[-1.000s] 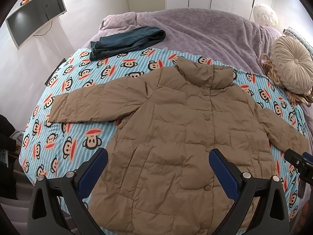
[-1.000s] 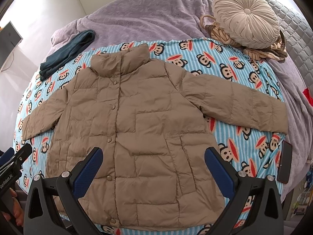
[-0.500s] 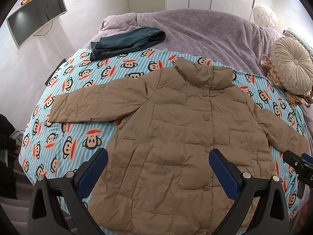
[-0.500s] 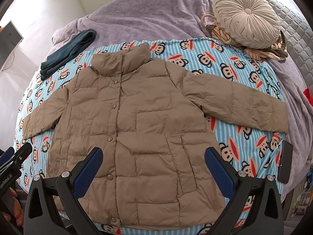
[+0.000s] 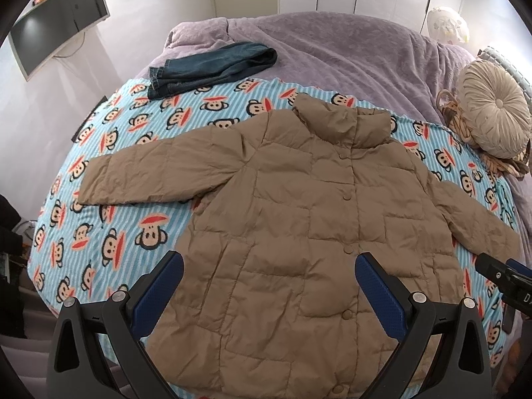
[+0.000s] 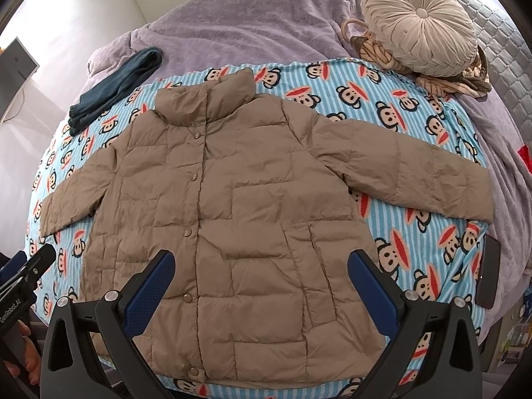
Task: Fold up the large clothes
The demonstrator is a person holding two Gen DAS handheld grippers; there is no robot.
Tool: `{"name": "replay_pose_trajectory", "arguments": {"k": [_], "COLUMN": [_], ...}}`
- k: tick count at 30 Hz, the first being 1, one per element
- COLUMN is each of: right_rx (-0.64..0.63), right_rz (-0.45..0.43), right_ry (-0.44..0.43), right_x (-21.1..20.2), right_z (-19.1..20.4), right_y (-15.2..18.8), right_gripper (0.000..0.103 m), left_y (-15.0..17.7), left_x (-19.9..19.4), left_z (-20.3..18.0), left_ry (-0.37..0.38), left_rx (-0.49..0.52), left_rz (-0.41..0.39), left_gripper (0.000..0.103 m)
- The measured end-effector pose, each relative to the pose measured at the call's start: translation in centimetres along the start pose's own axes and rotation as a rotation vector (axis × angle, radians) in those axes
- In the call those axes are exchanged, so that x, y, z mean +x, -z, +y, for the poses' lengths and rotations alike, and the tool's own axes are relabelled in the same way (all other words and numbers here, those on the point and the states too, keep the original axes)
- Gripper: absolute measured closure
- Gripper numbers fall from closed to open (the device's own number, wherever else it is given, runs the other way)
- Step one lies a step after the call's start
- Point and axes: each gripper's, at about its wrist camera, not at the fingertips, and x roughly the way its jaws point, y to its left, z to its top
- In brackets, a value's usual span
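A tan quilted jacket [image 5: 299, 219] [image 6: 232, 206] lies flat and buttoned on a blue striped monkey-print sheet [image 5: 109, 232] [image 6: 415, 232], both sleeves spread out sideways. My left gripper [image 5: 269, 282] hovers open above the jacket's lower left half, blue pads wide apart, holding nothing. Over the lower right half, my right gripper [image 6: 261, 281] is also open and empty. Each gripper's tip shows at the edge of the other's view: the right gripper [image 5: 498, 272] and the left gripper [image 6: 30, 266], held by a hand.
Folded blue jeans [image 5: 212, 66] [image 6: 113, 86] lie beyond the sheet's far left corner on a purple blanket [image 5: 332, 46]. A round beige cushion [image 6: 419, 23] sits on a woven basket at the far right. A dark phone [image 6: 487, 269] rests near the right edge.
Both views have shifted only very slightly; the jacket lies as before and both grippers stay open.
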Motion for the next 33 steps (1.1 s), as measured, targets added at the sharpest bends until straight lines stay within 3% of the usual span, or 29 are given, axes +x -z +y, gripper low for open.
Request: {"name": "replay_pose_trajectory", "arguments": {"k": [6,15,21,25,30,33], "right_rx": [-0.027,-0.001,0.055,-0.006,-0.033,-0.041], "right_rz": [0.034,0.088,0.187,0.239,0.251,0.252], "right_ry": [-0.023,-0.064,-0.100,-0.089,-0.119,-0.135], "right_x": [1.2,4.8,9.9,12.8,15.2,16.4], "right_z": [0.9,6.7,11.8,15.8,19.2,20.8], "right_y": [-0.1,-0.1,0.3,0.4,0.4,0.0], "right_gripper": [0.000,0.000,0.000,0.000,0.000,0.000], "left_y": [0.4,0.1,-1.0,-1.3,-1.4,-2.5], "left_x": [1.4,7.1,14.3,20.0,26.0,27.5], "left_z": [2.9,12.7,22.7,29.8,34.4,35.6], "left_ry": [0.051,0.142,0.130,0.211,0.318,0.346], "left_rx": [-0.068,-0.176,-0.340,-0.535,-0.708,-0.742], "left_rz": [0.024,0.057,0.082,0.078,0.097,0.049], "left_gripper": [0.000,0.000,0.000,0.000,0.000,0.000]}}
